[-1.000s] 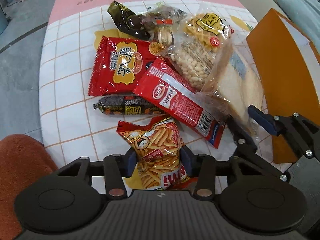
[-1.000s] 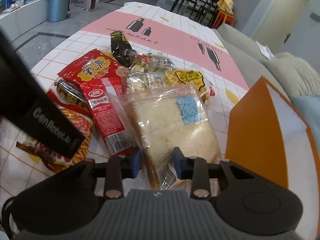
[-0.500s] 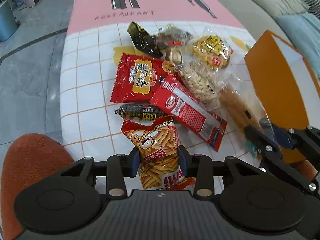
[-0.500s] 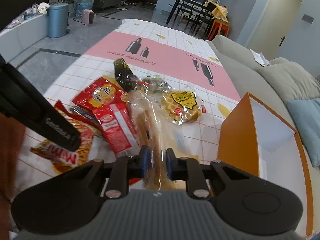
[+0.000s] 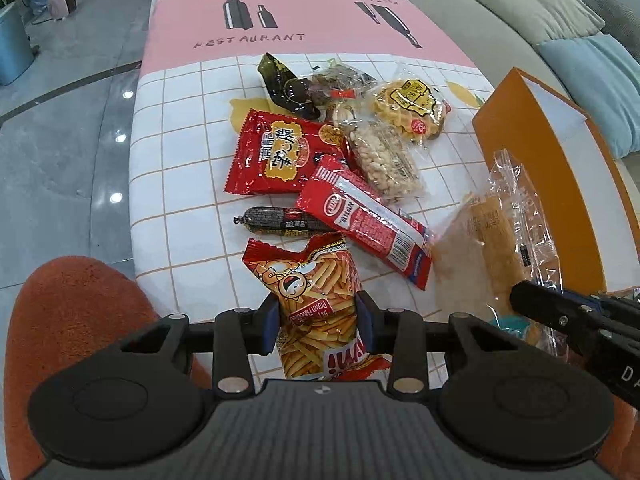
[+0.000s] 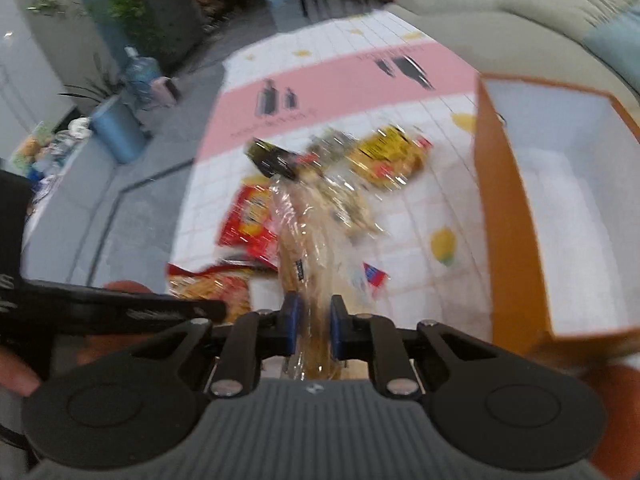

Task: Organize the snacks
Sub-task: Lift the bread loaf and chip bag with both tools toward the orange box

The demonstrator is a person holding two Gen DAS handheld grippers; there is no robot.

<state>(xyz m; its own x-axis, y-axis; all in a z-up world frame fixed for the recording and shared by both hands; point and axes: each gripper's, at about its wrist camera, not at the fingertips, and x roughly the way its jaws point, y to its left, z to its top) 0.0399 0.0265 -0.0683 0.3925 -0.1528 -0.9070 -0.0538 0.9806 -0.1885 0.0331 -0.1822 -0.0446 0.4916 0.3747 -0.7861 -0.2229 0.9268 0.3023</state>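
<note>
My left gripper [image 5: 317,322] is shut on a red bag of prawn sticks [image 5: 316,292] at the table's near edge. My right gripper [image 6: 313,330] is shut on a clear-wrapped sandwich [image 6: 308,248] and holds it in the air left of the open orange box [image 6: 500,216]. The sandwich [image 5: 496,248] and the right gripper [image 5: 560,312] also show in the left wrist view, in front of the box [image 5: 532,168]. The right wrist view is blurred.
Several snack packs lie in a pile on the checked tablecloth [image 5: 180,152]: a red crisp bag [image 5: 276,152], a red biscuit pack [image 5: 364,216], a dark sausage [image 5: 276,220], peanuts [image 5: 384,160], waffles [image 5: 408,108]. An orange stool [image 5: 72,312] stands at near left, a sofa [image 5: 520,12] at right.
My right gripper has lifted the sandwich off the pile and swung it up and right, beside the box. My left gripper has stayed shut on the prawn sticks and drawn back and up.
</note>
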